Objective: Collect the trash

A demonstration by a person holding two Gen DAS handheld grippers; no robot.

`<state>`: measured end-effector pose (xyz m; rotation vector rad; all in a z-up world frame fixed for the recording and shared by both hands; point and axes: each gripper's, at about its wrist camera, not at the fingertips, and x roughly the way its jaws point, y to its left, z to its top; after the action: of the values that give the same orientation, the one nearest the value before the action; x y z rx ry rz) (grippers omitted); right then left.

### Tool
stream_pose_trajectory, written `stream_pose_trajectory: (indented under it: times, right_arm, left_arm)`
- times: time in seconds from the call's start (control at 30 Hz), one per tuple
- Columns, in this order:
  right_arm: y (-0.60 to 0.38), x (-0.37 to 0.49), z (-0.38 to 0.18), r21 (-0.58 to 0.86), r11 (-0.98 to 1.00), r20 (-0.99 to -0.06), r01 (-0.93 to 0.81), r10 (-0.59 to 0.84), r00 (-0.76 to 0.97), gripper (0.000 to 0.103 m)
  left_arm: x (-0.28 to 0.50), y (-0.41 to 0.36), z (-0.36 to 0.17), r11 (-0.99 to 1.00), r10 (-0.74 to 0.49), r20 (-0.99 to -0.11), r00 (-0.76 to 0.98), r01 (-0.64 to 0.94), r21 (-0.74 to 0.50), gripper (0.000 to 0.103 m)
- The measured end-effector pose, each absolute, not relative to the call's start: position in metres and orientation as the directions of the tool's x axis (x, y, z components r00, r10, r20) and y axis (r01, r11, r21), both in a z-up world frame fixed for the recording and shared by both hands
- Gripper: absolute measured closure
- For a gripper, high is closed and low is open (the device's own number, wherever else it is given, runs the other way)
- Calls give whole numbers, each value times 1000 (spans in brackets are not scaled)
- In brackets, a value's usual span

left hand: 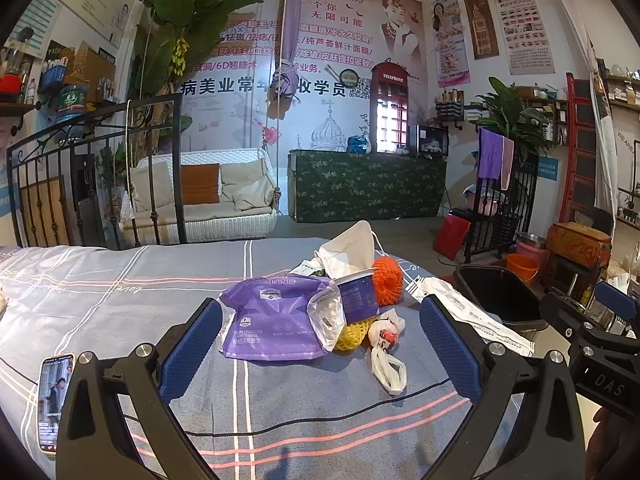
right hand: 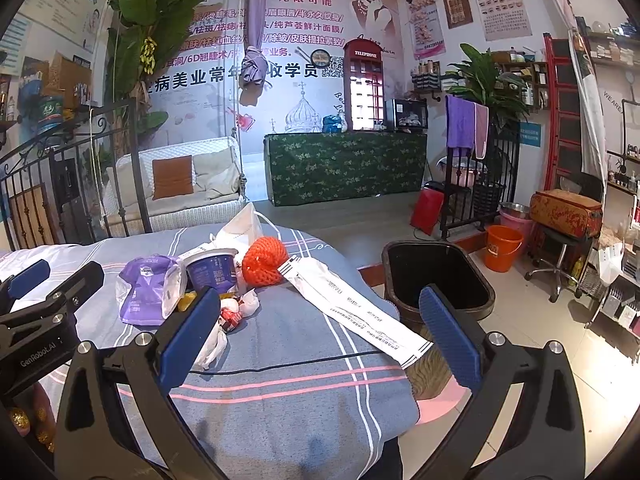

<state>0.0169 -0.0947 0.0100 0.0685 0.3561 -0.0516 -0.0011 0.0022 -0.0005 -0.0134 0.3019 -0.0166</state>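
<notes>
A pile of trash lies on the bed's grey striped cover (left hand: pixel 120 300): a purple tissue pack (left hand: pixel 268 320), a purple cup (left hand: pixel 356 296), a white face mask (left hand: pixel 348 248), an orange foam net (left hand: pixel 386 280), a yellow net (left hand: pixel 352 334), a small white bag (left hand: pixel 386 360) and a long white paper wrapper (left hand: pixel 472 316). My left gripper (left hand: pixel 320 344) is open and empty, just short of the pile. My right gripper (right hand: pixel 320 336) is open and empty, over the wrapper (right hand: pixel 352 308) near the bed's corner. A dark trash bin (right hand: pixel 440 280) stands on the floor beside the bed.
A phone (left hand: pixel 54 400) lies on the bed at the left, with a black cable (left hand: pixel 320 416) running across the cover. An iron bed frame (left hand: pixel 92 168) stands at the far left. An orange bucket (right hand: pixel 502 248) and a stool (right hand: pixel 560 252) stand beyond the bin.
</notes>
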Motion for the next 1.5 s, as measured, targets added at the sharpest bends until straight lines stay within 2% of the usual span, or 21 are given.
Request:
stream_pose_trajectory:
  times: [1.5]
  right_arm:
    - [-94, 19, 4, 64, 996, -370, 55, -28, 929, 5]
  left_arm:
    - [1, 4, -9, 1000, -16, -306, 952, 11, -19, 5]
